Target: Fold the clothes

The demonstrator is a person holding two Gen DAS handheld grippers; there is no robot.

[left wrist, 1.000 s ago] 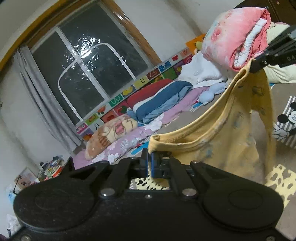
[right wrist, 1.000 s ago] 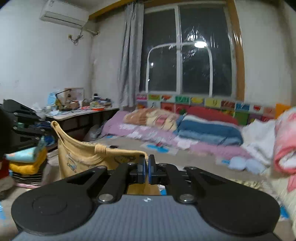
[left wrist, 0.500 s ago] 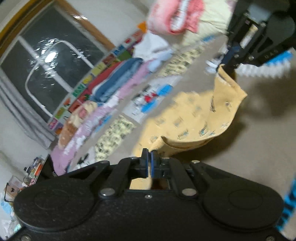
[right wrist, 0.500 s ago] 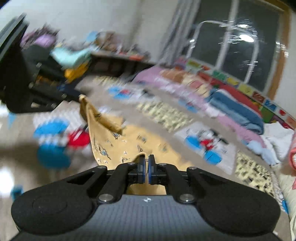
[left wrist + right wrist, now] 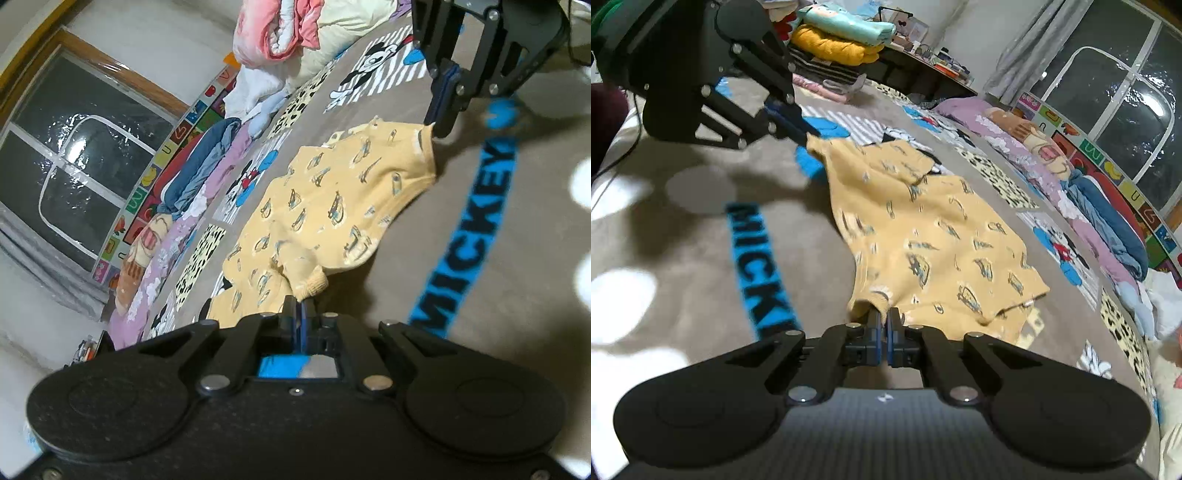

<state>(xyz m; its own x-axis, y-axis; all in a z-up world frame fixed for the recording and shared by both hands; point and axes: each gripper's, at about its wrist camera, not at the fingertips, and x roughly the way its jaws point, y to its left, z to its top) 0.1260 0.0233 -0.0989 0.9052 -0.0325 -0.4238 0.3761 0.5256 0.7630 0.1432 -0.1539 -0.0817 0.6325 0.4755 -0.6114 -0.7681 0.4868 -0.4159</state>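
Two corners of the yellow cotton garment printed with small blue vehicles are in your grip, and most of its body lies spread on the grey Mickey-print play mat. Your left gripper has its jaws pressed together on a ribbed cuff or hem at the near edge, and your right gripper has its jaws closed on another ribbed edge, with only a thin slit between the blue pads. In the left wrist view your right gripper pinches the far corner just above the mat; in the right wrist view your left one does the same at the opposite corner. By the look of it, you are at the laying-out step: the cloth is down, but a sleeve is bunched under itself near your left gripper, and the edge between your two grips sags unevenly. The next move likely calls for drawing both corners gently apart to take out the slack, lowering them flat, and only then letting go. Pull evenly, since a soft knit like this may drag and wrinkle across the mat.
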